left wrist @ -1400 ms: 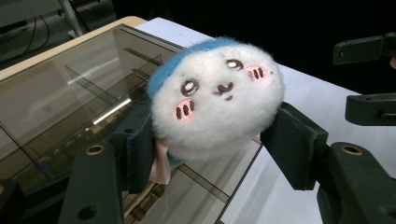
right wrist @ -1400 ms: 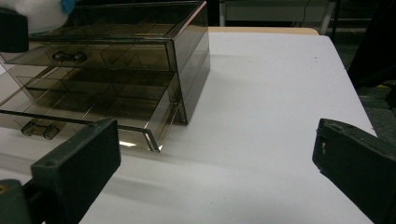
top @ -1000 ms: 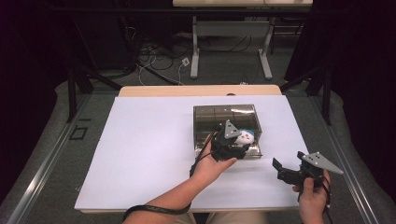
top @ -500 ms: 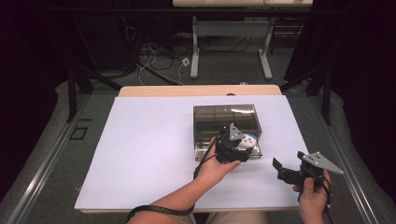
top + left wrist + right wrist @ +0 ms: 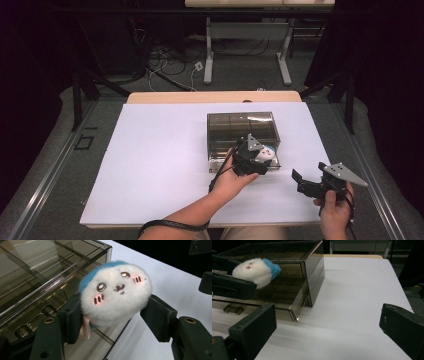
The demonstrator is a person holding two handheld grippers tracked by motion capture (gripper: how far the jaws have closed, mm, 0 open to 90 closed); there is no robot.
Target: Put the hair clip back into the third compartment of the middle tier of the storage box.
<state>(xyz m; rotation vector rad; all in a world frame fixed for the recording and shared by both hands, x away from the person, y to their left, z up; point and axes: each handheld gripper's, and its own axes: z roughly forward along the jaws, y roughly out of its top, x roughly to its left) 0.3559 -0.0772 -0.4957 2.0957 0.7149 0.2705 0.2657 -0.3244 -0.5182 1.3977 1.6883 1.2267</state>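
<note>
A round white plush toy (image 5: 116, 291) with a blue back and a small stitched face is held in my left gripper (image 5: 115, 316), whose jaws are shut on its sides. In the high view that gripper (image 5: 259, 159) holds the plush toy (image 5: 264, 153) over the front right of a smoky clear drawer box (image 5: 242, 125). The box's bottom drawer (image 5: 274, 302) is pulled out toward me. My right gripper (image 5: 327, 332) stands open over bare table, to the right of the box (image 5: 312, 265), holding nothing. It sits near the table's front edge in the high view, right gripper (image 5: 300, 181).
The white table top (image 5: 160, 160) has wide free room to the left of the box. A wooden strip (image 5: 215, 96) runs along its far edge. Table legs and cables (image 5: 240, 50) lie on the floor beyond.
My left gripper has shifted a little to the right and nearer with the plush toy still in it. The right gripper has stayed where it was.
</note>
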